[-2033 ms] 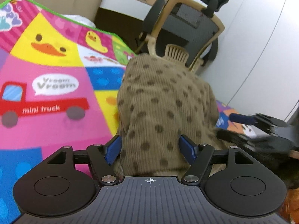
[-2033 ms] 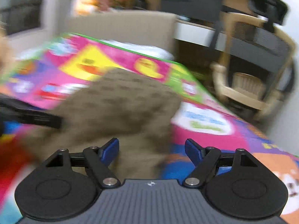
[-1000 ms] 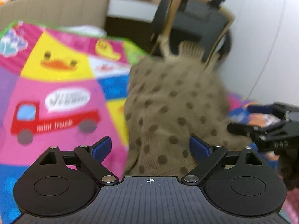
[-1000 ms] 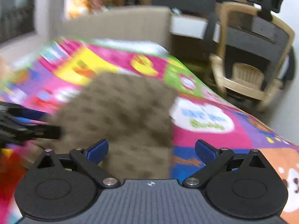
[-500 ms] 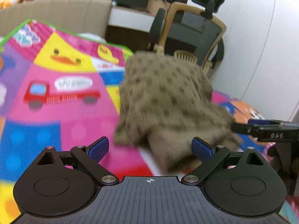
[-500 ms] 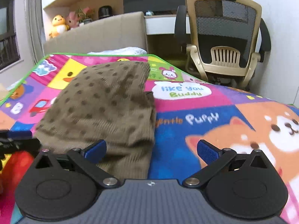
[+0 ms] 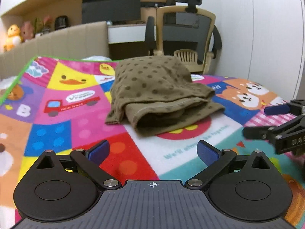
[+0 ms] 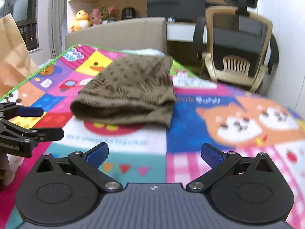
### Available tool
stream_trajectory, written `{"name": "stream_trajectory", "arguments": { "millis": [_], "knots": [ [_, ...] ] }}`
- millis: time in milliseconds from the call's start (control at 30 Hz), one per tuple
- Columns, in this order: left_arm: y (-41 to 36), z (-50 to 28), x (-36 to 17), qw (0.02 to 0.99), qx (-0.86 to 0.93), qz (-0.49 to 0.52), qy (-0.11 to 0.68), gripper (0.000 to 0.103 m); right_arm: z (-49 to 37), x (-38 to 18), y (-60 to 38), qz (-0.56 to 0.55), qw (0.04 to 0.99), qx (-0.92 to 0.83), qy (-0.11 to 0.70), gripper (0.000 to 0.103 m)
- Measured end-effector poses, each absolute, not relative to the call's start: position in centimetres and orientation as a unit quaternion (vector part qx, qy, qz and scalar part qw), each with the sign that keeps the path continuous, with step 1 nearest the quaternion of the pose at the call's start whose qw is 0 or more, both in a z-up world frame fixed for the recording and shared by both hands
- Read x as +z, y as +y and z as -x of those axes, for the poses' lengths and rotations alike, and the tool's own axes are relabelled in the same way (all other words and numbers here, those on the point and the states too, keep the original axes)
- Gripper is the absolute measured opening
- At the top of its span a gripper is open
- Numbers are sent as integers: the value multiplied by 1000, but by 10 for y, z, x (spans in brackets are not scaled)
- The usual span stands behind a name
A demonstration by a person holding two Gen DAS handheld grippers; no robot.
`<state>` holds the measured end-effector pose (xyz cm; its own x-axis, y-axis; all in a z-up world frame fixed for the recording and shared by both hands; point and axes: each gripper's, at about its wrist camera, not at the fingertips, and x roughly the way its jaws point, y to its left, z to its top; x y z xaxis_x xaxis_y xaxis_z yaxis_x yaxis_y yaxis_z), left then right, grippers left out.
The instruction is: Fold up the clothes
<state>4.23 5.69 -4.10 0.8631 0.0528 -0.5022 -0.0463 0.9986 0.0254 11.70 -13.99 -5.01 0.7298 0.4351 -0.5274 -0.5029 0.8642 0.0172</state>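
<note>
A brown garment with dark dots [image 7: 152,93] lies folded in a bundle on the colourful play mat [image 7: 57,126]; the right wrist view shows the same garment [image 8: 127,93] ahead. My left gripper [image 7: 152,151] is open and empty, well short of the cloth. The right gripper [image 8: 154,152] is open too, with nothing between its fingers, and back from the garment. In the left wrist view the right gripper [image 7: 274,122] shows at the right edge. The left gripper [image 8: 36,122] appears at the left edge of the right wrist view.
An office chair [image 7: 183,32] stands beyond the mat's far edge, next to a beige headboard [image 7: 63,42] and a desk with a monitor [image 7: 111,7]. A brown paper bag [image 8: 11,61] stands at the left. Plush toys [image 8: 82,19] sit on a shelf.
Both grippers let go of the garment and drew back from it. The cloth, held up earlier, now lies folded on the mat.
</note>
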Motion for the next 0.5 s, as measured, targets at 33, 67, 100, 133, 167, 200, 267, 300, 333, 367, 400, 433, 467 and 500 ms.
{"name": "stream_trajectory", "arguments": {
  "millis": [33,67,100,133,167,200,267,300,333,367,400,433,467,500],
  "knots": [
    [53,-40,-41,965,26,-9,259,102,-117,-50,-140,63,931,244,265,103],
    [50,-39,-41,966,23,-13,257,102,-118,-51,-140,62,933,237,264,103],
    [47,-38,-41,967,25,-22,252,102,-119,-52,-141,62,934,231,265,103],
    [45,-38,-41,968,28,-31,248,102,-121,-53,-141,60,934,228,268,103],
    [44,-39,-42,968,29,-33,249,103,-123,-54,-141,57,932,230,273,103],
    [45,-39,-43,967,29,-30,251,103,-125,-55,-141,53,932,231,276,103],
    [51,-41,-45,965,33,-11,261,103,-124,-55,-143,49,934,227,272,103],
    [54,-42,-45,963,35,-1,266,103,-123,-56,-143,48,935,226,269,103],
    [57,-42,-46,963,38,10,268,103,-122,-56,-143,49,936,224,266,103],
    [61,-42,-46,962,41,22,271,103,-121,-56,-142,53,937,223,262,103],
    [64,-43,-47,961,44,33,273,103,-119,-56,-140,58,938,222,259,103],
    [64,-42,-47,961,43,32,271,103,-117,-56,-138,65,939,221,256,103],
    [64,-41,-47,962,43,32,269,103,-115,-55,-137,69,940,220,253,103],
    [64,-40,-47,962,42,31,267,103,-115,-55,-137,70,940,220,252,103]
  ]
}}
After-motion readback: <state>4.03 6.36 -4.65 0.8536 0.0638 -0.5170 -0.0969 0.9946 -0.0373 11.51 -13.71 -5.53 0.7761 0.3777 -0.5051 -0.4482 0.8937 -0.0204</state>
